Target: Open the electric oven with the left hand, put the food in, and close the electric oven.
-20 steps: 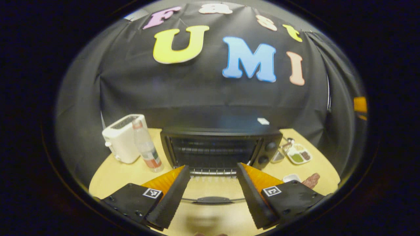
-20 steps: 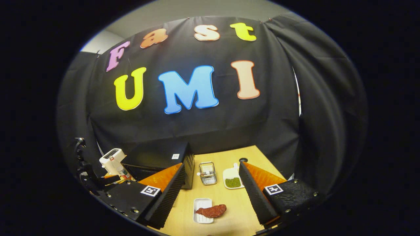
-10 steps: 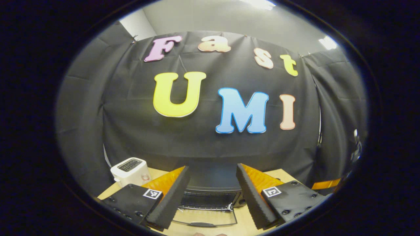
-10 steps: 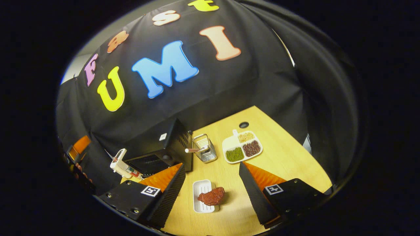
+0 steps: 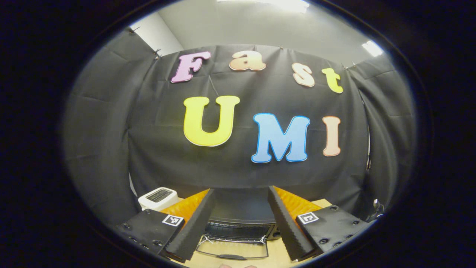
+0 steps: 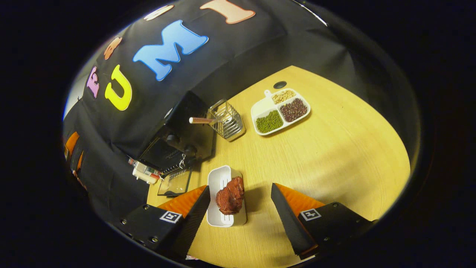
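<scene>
- Left gripper (image 5: pixel 238 223): fingers spread wide, nothing between them; it sat above the table, pointed at the booth's back wall.
- Between its fingers, the black electric oven (image 5: pixel 241 208) stood with its glass door (image 5: pixel 232 248) dropped flat, the handle at the near edge. The oven's cavity was dark and the rack hard to make out; the left finger hid the oven's left side.
- Left of the oven, a white toaster (image 5: pixel 158 197), its lower part cut off behind the left finger.
- Right gripper (image 6: pixel 240 212): fingers (image 6: pixel 288 219) also wide apart, gripping nothing, hanging above the wooden table (image 6: pixel 334 149).
- Just ahead of its left finger, a white tray (image 6: pixel 217 182) lay on the table with the reddish-brown piece of meat (image 6: pixel 230 194) resting on it, overhanging the tray's right rim. Meat untouched by either finger.
- Beyond the tray, the oven appeared sideways, door down, its two knobs (image 6: pixel 182 145) visible; the interior was too dark to read.
- Beside the oven, a wire utensil basket (image 6: pixel 227 121) with a stick-like handle poking out.
- Farther right, a divided white dish (image 6: pixel 279 111) of green, dark red and pale beans.
- At the left edge, a bottle (image 6: pixel 143 172), small and blurred.
</scene>
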Motion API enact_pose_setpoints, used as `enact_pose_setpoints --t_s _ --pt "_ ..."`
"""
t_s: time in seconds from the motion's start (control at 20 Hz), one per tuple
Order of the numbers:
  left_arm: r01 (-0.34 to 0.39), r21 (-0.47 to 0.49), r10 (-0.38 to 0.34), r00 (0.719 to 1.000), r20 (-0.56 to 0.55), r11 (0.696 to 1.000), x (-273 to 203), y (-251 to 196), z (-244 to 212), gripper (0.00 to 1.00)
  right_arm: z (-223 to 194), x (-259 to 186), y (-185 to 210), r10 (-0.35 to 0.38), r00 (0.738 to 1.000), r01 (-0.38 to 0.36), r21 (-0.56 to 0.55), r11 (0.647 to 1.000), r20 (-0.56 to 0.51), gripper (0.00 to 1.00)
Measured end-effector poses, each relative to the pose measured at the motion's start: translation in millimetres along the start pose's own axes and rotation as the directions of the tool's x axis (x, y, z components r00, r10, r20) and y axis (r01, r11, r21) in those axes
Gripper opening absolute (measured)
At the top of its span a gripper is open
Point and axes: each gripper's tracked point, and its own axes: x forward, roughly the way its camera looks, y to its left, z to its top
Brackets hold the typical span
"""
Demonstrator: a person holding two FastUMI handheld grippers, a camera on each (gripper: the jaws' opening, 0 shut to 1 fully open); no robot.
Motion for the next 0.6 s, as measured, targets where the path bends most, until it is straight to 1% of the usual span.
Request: enact_pose_setpoints --t_s 0.05,0.1,0.25,0.3,0.35,0.4,0.45,0.5,0.55,0.6 --pt "-0.011 0.006 0.011 1.0 -0.004 1.0 -4 1 0 1.0 -3 5 -1 0.011 1.0 -0.011 0.008 1.0 -0.018 0.99" --pt "-0.023 0.011 0.023 1.0 -0.009 1.0 -6 1 -1 1.0 -8 13 -1 0.029 0.999 -0.029 0.024 0.999 -0.035 0.95" --pt "-0.085 0.025 0.085 0.996 -0.027 0.996 -19 10 -4 0.99 -12 26 0 0.086 0.994 -0.077 0.115 0.99 -0.074 0.93" --pt "-0.103 0.024 0.104 0.994 -0.028 0.994 -24 12 -5 0.99 -15 30 0 0.107 0.991 -0.095 0.14 0.986 -0.079 0.81" --pt "-0.117 0.023 0.118 0.993 -0.031 0.993 -28 14 -5 1.0 -15 32 3 0.131 0.989 -0.118 0.163 0.98 -0.074 0.76" --pt "-0.128 0.024 0.129 0.991 -0.032 0.991 -31 15 -6 1.0 -14 35 6 0.15 0.986 -0.135 0.188 0.973 -0.07 0.59" --pt "-0.137 0.026 0.138 0.99 -0.032 0.99 -34 17 -5 0.92 -9 33 9 0.174 0.983 -0.156 0.216 0.964 -0.064 0.42" --pt "-0.141 0.03 0.142 0.989 -0.029 0.99 -35 19 -4 0.92 -12 41 12 0.179 0.982 -0.158 0.242 0.957 -0.065 0.33" --pt "-0.143 0.031 0.144 0.989 -0.026 0.989 -35 21 -3 0.92 -12 39 16 0.201 0.977 -0.176 0.263 0.948 -0.068 0.25" --pt "-0.141 0.031 0.142 0.99 -0.027 0.99 -34 21 -4 0.92 -10 35 23 0.23 0.971 -0.202 0.278 0.939 -0.071 0.24"
